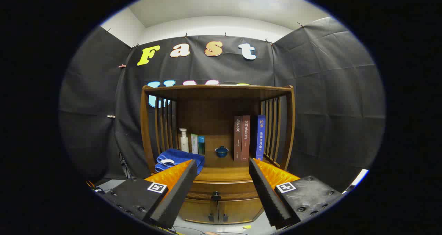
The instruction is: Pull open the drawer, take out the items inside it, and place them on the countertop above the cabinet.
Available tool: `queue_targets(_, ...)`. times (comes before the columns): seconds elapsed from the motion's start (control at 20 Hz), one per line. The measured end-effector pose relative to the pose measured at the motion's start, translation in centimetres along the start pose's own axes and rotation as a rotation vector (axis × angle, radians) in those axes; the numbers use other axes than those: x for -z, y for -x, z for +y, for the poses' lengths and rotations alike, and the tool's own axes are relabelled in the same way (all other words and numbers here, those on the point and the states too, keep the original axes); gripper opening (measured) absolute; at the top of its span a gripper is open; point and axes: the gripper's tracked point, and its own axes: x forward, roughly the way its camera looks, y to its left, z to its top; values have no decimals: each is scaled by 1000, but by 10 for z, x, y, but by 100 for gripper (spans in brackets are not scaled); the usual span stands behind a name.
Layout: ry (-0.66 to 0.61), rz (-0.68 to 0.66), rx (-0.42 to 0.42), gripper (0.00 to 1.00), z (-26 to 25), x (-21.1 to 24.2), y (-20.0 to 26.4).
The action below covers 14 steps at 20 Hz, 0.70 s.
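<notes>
A brown wooden cabinet (217, 131) stands some way beyond my fingers. Its drawer (221, 187) is closed, with a small dark knob (216, 195) at the middle, seen through the gap between my fingers. The countertop (224, 171) lies right above the drawer, under a slatted shelf frame. My gripper (221, 167) is open, its fingers spread wide and holding nothing, well short of the cabinet. The drawer's contents are hidden.
On the countertop lie a folded blue towel (178, 159), a white pump bottle (184, 140), two small boxes (198, 144), a blue lidded cup (221, 151) and three upright books (248, 137). Two lower cabinet doors (217, 211) sit below the drawer. Black cloth walls surround the booth.
</notes>
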Motion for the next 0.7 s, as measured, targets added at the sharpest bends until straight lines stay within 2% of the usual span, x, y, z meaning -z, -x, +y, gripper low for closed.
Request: queue_targets(0.7, 3, 4, -15, 99, -1, -3, 4)
